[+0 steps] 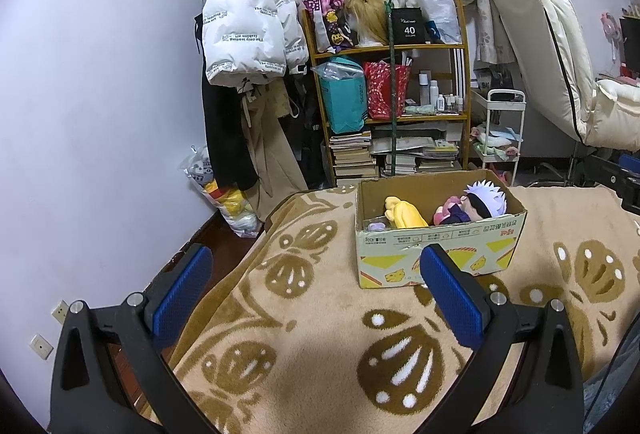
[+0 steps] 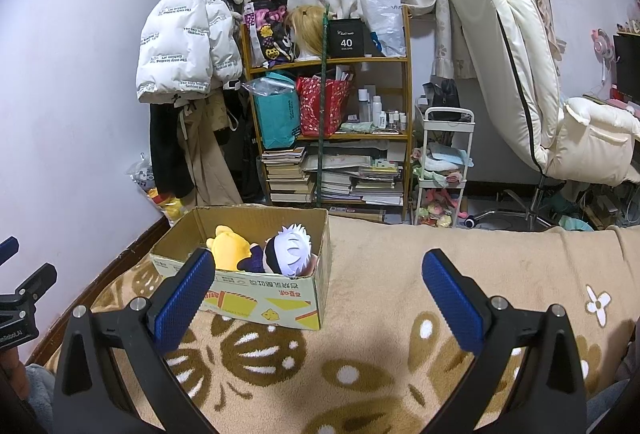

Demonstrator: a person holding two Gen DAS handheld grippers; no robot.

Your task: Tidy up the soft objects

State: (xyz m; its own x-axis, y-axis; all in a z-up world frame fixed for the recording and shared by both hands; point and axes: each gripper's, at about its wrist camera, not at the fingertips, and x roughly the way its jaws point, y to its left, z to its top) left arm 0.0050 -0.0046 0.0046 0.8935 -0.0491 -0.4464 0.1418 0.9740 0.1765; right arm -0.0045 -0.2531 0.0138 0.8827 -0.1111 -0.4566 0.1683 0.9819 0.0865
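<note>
Box, open brown cardboard (image 2: pixel 256 298) on tan patterned blanket (image 2: pixel 380 314) | inside box: yellow plush (image 2: pixel 230 248), white-haired doll (image 2: pixel 288 248) | left gripper (image 1: pixel 316 298), right gripper (image 2: pixel 318 298) spread wide, empty | step: seemingly finishing; next: find leftover softies.

The room was evenly, rather dimly lit from overhead; soft shadows pooled on the blanket (image 1: pixel 304 346) before the cardboard box (image 1: pixel 440 250). Focus was sharp, though walls bowed toward black corners.
</note>
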